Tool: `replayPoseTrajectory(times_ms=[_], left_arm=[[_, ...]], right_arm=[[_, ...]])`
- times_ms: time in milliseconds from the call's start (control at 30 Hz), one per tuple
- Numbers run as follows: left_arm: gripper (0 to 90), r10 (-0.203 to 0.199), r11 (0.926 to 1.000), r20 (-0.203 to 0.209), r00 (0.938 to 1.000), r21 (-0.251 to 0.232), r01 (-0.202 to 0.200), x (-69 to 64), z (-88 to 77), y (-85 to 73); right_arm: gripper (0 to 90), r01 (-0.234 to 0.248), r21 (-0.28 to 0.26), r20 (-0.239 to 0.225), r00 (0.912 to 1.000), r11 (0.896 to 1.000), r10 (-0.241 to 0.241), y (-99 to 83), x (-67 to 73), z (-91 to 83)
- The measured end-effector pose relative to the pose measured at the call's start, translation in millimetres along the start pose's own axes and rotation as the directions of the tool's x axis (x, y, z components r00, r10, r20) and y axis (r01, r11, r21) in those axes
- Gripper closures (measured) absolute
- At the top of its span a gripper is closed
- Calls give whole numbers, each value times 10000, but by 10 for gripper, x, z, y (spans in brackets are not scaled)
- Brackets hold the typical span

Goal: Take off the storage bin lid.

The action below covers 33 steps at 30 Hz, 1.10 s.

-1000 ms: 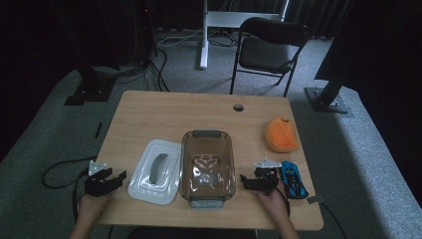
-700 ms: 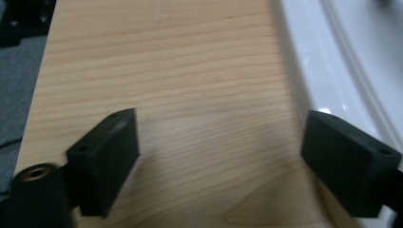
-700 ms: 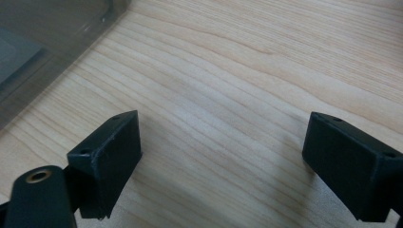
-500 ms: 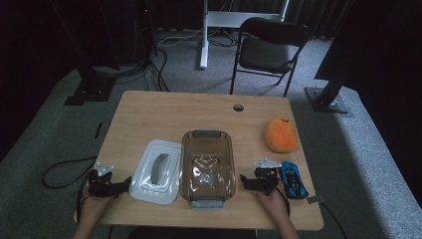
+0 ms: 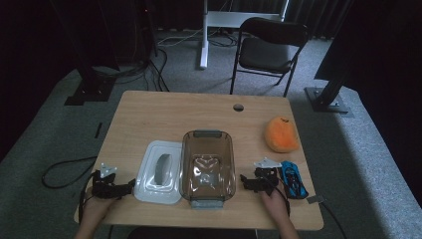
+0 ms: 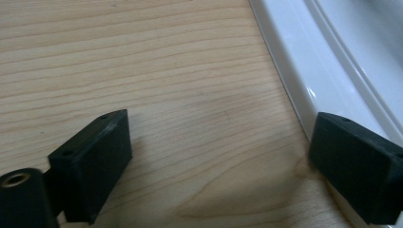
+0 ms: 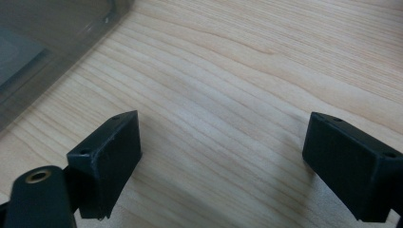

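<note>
Two grippers low on worktop (image 5: 164, 112), approach step. Left gripper (image 6: 218, 156) jaws just opened wide, nothing between, beside white lid (image 5: 159, 172); next: close on lid rim. Right gripper (image 7: 221, 161) jaws open, empty, near glass dish (image 5: 207, 164).

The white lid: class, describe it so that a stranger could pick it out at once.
On the wooden table, look along the near edge, left of the clear tub. The white lid lies flat against the tub's side; it alone is opaque white, with a grey handle in its middle.
</note>
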<state>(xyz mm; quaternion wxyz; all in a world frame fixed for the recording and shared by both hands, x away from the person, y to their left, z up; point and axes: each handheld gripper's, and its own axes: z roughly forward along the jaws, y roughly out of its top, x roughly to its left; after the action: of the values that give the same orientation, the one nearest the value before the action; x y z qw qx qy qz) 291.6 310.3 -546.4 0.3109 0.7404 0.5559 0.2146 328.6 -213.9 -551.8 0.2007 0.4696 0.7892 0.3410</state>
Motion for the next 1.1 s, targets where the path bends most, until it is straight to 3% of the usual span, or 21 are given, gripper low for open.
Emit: replayPoseTrajectory(times_ms=[67, 300, 567, 733, 900, 967, 1100], left_arm=[[20, 75, 10000, 204, 9998, 36, -76, -9, 4, 1], [20, 107, 9999, 365, 9993, 27, -108, -54, 8, 7], [20, -170, 9998, 641, 9978, -110, 177, -70, 5, 12], [20, -337, 9984, 75, 9994, -456, 340, -32, 16, 27], [20, -699, 9943, -506, 9963, -839, 655, 43, -7, 54], [20, -780, 9935, -626, 9950, -876, 723, 72, -3, 63], [21, -866, 9908, -458, 9952, -1085, 812, 120, 17, 68]], right_arm=[[117, 9, 2, -13, 10000, 10000, -9, 0, 0, 0], [118, 10, 1, -12, 10000, 10000, -10, 0, 0, 0], [117, 16, 2, -14, 10000, 10000, -16, 0, 0, 0], [117, 14, 4, -12, 10000, 10000, -14, 0, 0, 0], [118, 26, 11, -33, 10000, 10000, -26, 1, 2, 0], [118, 60, 13, -55, 10000, 10000, -60, 2, 6, 1], [117, 47, 10, -65, 10000, 10000, -47, 3, 12, 2]])
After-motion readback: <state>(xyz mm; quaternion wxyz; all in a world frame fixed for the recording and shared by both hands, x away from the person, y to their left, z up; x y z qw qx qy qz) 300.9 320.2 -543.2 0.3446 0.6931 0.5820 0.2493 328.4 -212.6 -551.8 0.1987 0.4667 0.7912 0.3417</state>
